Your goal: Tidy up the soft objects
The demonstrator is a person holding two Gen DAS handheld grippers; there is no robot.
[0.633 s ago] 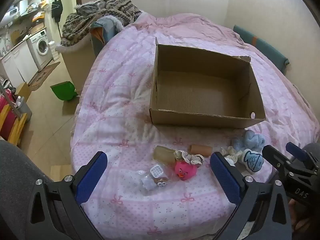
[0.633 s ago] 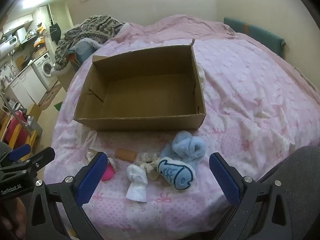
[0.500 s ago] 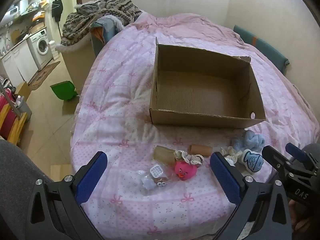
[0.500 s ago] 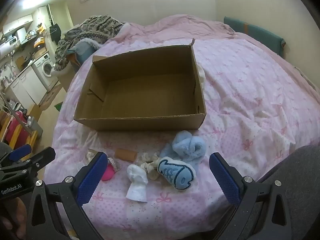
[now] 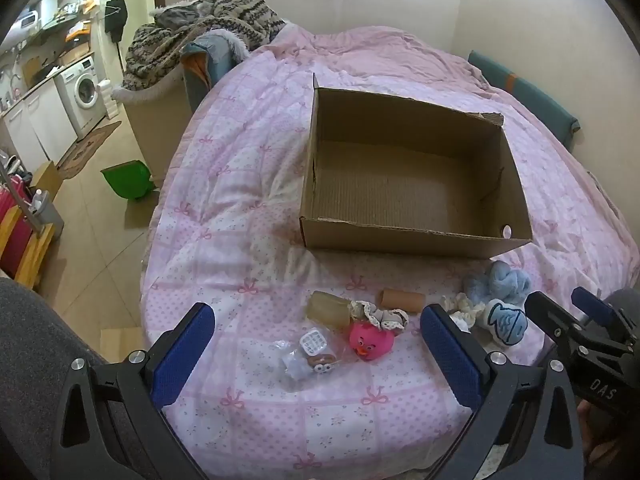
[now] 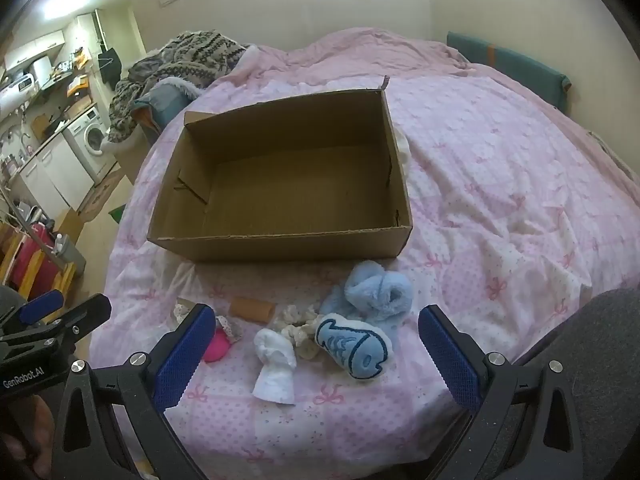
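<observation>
An open cardboard box lies empty on the pink quilt. In front of it lie a pink rubber duck, a frilly cloth, a brown tube, a translucent block and a small toy in a clear bag. To the right lie a fluffy blue sock, a blue fish plush, a white mitten and a cream scrunchie. My left gripper is open above the duck group. My right gripper is open above the fish and mitten.
The bed edge drops to the floor on the left, where a green bin stands. A pile of knitted blankets lies at the bed's far left. A teal cushion lines the right wall.
</observation>
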